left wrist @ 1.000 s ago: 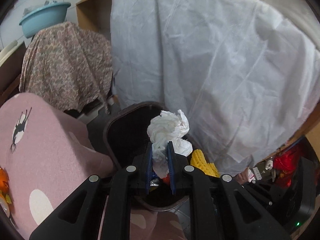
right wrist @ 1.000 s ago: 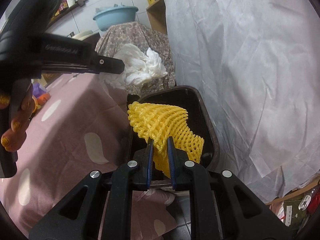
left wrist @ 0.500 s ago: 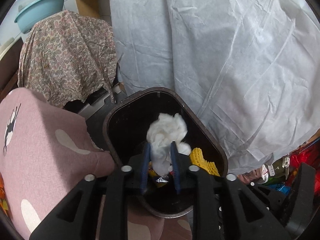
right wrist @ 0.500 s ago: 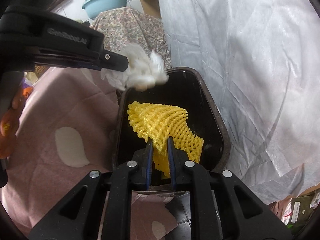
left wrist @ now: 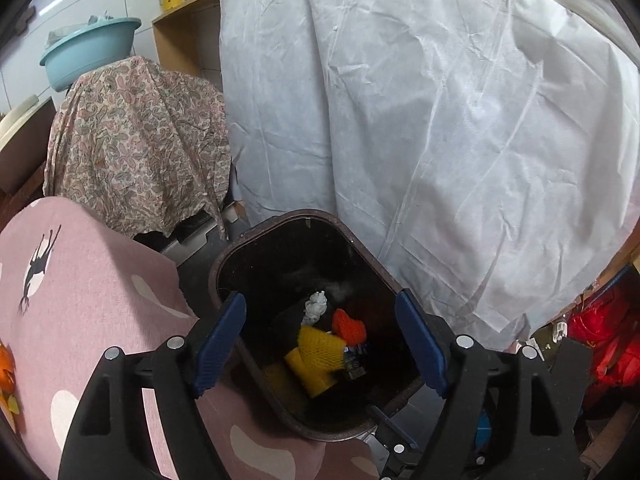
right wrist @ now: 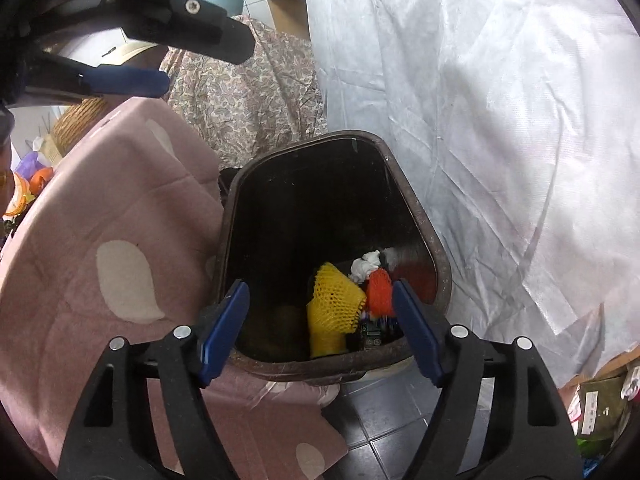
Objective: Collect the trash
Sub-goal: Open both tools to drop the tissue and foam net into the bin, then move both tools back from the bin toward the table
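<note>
Both pairs of jaws were noted as standing wide apart with nothing between them, having just been opening. The left gripper (left wrist: 320,342) and the right gripper (right wrist: 320,330) were each held over the near rim of the bin (right wrist: 424,224), pointing down into it.

Trash was recorded inside the bin, at its bottom: the yellow net (right wrist: 334,310) toward the near wall, the white tissue (right wrist: 365,266) just beyond it, and an orange net (right wrist: 379,292) touching the yellow one on its right. A small dark packet (right wrist: 372,334) was seen against the near wall. Both released pieces were judged to have landed fully inside; nothing was seen hanging on the rim.

Step in hand, as judged: release completed, withdrawal due. It was considered best that the jaws be kept apart until clear of the rim, so that no net strand would be re-caught on a pad, and that each gripper be lifted straight up and back rather than swept sideways, as the two stood close over the same opening and the left one was seen high at the left in the right view.

The pink cloth (left wrist: 92,288) was noted touching the bin's left side; the white sheet (left wrist: 460,140) hung behind the bin. Contact with either during retreat was to be avoided. Further trash was not identifiable from these views.
</note>
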`<state>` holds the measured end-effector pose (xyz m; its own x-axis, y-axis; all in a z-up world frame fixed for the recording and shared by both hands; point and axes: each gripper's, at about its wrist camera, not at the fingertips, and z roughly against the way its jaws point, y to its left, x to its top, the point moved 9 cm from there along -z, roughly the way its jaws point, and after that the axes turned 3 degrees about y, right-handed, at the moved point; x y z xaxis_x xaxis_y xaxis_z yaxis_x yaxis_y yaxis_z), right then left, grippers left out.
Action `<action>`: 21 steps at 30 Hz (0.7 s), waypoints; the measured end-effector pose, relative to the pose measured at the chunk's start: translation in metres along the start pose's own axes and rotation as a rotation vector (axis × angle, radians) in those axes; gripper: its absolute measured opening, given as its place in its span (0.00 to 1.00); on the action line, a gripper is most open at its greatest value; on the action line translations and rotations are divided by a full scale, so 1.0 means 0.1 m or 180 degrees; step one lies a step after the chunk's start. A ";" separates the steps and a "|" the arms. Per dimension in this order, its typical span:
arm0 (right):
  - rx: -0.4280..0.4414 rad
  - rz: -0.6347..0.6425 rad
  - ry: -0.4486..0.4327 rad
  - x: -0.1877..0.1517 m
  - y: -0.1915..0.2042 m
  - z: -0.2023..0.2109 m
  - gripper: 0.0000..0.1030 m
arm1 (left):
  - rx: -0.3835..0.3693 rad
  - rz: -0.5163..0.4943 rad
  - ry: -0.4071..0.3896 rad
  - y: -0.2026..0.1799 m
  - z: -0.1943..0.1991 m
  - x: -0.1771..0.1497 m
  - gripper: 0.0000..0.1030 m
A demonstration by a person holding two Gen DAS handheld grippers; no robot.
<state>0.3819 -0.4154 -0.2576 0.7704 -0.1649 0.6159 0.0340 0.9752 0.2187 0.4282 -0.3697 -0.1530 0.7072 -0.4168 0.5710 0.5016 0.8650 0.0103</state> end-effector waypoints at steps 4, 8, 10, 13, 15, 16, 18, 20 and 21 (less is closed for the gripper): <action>-0.0073 0.0051 -0.0016 -0.04 0.01 0.11 0.76 | -0.0044 -0.0005 -0.0091 0.00 0.14 -0.02 0.77; -0.0115 0.0072 -0.0080 -0.05 0.00 0.28 0.80 | -0.0161 0.0092 -0.0238 0.06 0.39 -0.07 0.84; -0.0104 0.0065 -0.0102 -0.04 0.02 0.37 0.80 | -0.0181 0.0106 -0.0317 0.11 0.55 -0.11 0.85; -0.0050 0.0065 -0.0138 -0.01 0.08 0.48 0.81 | -0.0144 0.0082 -0.0432 0.20 0.76 -0.21 0.88; -0.0013 0.0085 -0.0166 0.02 0.16 0.55 0.82 | -0.0102 0.0071 -0.0479 0.28 0.92 -0.31 0.89; 0.0015 0.0098 -0.0178 0.03 0.21 0.58 0.83 | -0.0097 0.0074 -0.0493 0.33 0.99 -0.37 0.89; 0.0068 0.0131 -0.0193 0.05 0.31 0.65 0.83 | -0.0079 0.0091 -0.0524 0.42 1.13 -0.49 0.91; 0.0128 0.0196 -0.0208 0.07 0.46 0.72 0.83 | -0.0070 0.0124 -0.0544 0.53 1.27 -0.62 0.92; 0.0159 0.0229 -0.0215 0.08 0.53 0.75 0.83 | -0.0053 0.0151 -0.0554 0.60 1.34 -0.70 0.92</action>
<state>0.3420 -0.3758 -0.1848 0.7250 -0.1059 0.6805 -0.0530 0.9766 0.2084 0.3423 -0.2509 -0.0821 0.6342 -0.3197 0.7040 0.4789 0.8773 -0.0330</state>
